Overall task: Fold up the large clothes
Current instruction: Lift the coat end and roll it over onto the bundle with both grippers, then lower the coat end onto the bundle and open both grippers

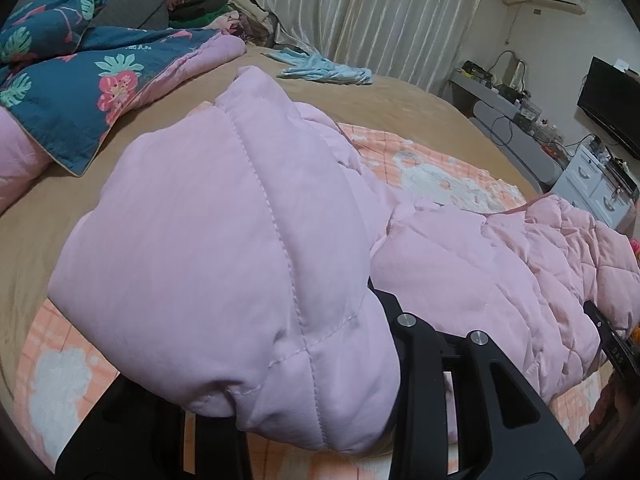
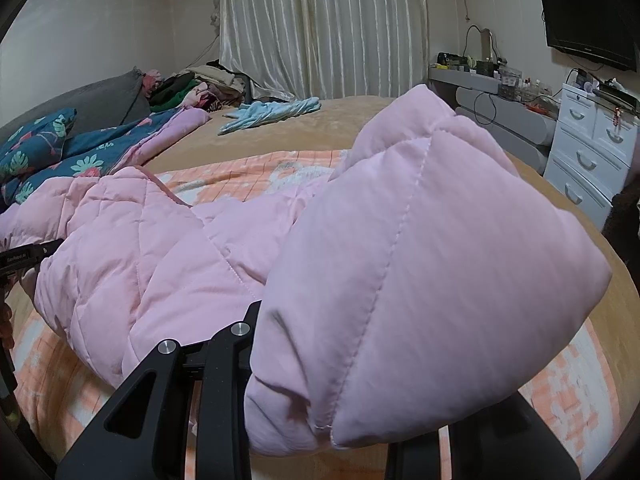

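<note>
My left gripper [image 1: 320, 420] tilts downward, jaws nearly together, clamped on a fold of the pink jacket [image 1: 224, 248]; its fingertips are buried under the fabric, only the black finger frames showing. My right gripper [image 2: 320, 420] has the same pose, angled down, jaws narrow and pinching another part of the jacket, tips hidden. Each gripper shows at the edge of the other's view.

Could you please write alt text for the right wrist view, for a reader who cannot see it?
The right gripper holds up a corner of a pink puffer jacket over a bed, the rest trailing left onto an orange checked blanket. Behind lie a floral quilt, a blue garment, curtains and white drawers.
</note>
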{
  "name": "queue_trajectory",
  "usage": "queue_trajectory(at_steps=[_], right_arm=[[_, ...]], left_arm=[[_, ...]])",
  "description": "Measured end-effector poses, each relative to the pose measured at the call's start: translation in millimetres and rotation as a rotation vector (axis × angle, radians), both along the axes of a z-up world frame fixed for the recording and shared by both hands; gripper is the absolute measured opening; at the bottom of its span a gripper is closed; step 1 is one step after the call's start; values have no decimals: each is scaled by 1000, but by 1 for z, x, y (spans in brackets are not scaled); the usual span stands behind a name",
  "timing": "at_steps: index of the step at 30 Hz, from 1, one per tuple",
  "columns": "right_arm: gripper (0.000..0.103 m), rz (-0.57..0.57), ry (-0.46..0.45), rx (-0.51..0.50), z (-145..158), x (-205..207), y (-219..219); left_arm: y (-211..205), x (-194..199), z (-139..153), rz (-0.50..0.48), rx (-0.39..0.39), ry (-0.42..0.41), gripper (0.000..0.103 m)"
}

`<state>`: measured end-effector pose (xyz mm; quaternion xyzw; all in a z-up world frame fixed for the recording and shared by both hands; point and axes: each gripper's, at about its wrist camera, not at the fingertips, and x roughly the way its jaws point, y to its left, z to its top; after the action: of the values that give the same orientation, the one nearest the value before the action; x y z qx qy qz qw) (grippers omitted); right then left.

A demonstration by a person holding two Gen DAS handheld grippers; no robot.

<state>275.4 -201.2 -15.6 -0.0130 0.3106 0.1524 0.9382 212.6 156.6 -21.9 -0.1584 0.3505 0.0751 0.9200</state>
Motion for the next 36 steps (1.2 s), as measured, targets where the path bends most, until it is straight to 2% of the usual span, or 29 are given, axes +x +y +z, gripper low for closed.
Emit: queue_trajectory(at_steps=[12, 22, 30, 36], right_arm=[[27, 6, 18, -5, -3, -28, -4], [30, -40, 104, 17, -31, -33, -12], [41, -109, 210, 86, -62, -29, -23], [51, -142, 254, 151, -63, -31, -30]], left_arm=[[-2, -35, -9, -8, -11, 8, 27], [2, -49, -34, 2, -23, 33, 32], [-4, -60, -54, 9, -10, 37, 41], [-4, -65, -57, 16, -12, 41, 47]])
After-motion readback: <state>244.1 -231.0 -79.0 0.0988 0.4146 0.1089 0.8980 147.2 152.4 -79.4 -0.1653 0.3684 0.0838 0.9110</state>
